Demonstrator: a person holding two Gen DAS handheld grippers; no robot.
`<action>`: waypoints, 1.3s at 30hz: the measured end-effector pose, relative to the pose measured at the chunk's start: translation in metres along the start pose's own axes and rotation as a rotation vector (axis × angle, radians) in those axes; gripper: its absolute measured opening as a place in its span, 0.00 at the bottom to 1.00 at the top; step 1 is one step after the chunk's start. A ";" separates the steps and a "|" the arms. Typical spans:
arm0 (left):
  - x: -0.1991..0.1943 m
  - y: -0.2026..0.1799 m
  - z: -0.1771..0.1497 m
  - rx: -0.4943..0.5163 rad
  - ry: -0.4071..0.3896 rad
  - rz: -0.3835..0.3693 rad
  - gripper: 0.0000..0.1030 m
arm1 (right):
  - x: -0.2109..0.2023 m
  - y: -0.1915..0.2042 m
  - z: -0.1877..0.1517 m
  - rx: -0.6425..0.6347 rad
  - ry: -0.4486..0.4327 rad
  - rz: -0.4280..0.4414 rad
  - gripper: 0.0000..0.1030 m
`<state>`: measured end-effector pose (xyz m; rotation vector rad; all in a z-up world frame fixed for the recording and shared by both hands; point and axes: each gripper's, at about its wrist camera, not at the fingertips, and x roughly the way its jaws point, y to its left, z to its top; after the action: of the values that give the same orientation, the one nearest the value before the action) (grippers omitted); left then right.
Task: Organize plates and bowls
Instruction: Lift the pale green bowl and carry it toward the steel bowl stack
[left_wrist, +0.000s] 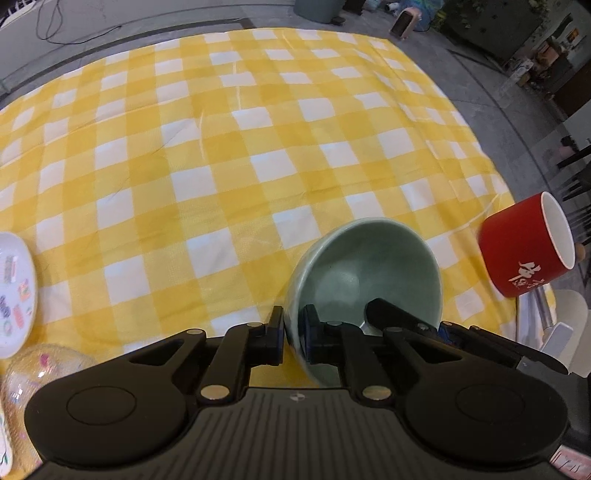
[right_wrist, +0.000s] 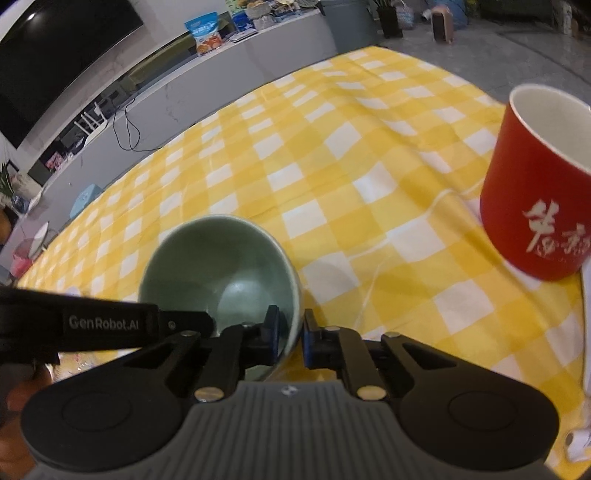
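Both grippers are clamping the green bowl (left_wrist: 364, 273) between their fingers, the left gripper (left_wrist: 293, 332) pinching its nine-o'clock rim and the right gripper (right_wrist: 290, 334) its three-o'clock rim, just above the checkered counter (left_wrist: 221, 147), the red cup (right_wrist: 539, 192) standing at two o'clock.

The left hand-held gripper (left_wrist: 293, 332) pinches the rim of a green bowl (left_wrist: 364, 273) (tilted) above the yellow checked tablecloth (left_wrist: 236, 155); a red cup (left_wrist: 524, 251) sits nearby.
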<state>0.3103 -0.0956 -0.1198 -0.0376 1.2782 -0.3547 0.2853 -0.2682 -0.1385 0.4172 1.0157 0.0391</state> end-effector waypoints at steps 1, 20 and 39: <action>-0.001 -0.001 -0.001 -0.004 -0.002 0.006 0.11 | 0.000 -0.002 0.000 0.021 0.004 0.013 0.08; -0.076 -0.009 -0.027 -0.031 -0.188 0.069 0.11 | -0.056 0.024 0.003 -0.012 -0.108 0.115 0.06; -0.166 0.017 -0.100 -0.181 -0.324 0.152 0.11 | -0.117 0.086 -0.028 -0.196 -0.102 0.320 0.06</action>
<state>0.1800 -0.0158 0.0013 -0.1450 0.9818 -0.0949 0.2133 -0.2065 -0.0254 0.3945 0.8281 0.3984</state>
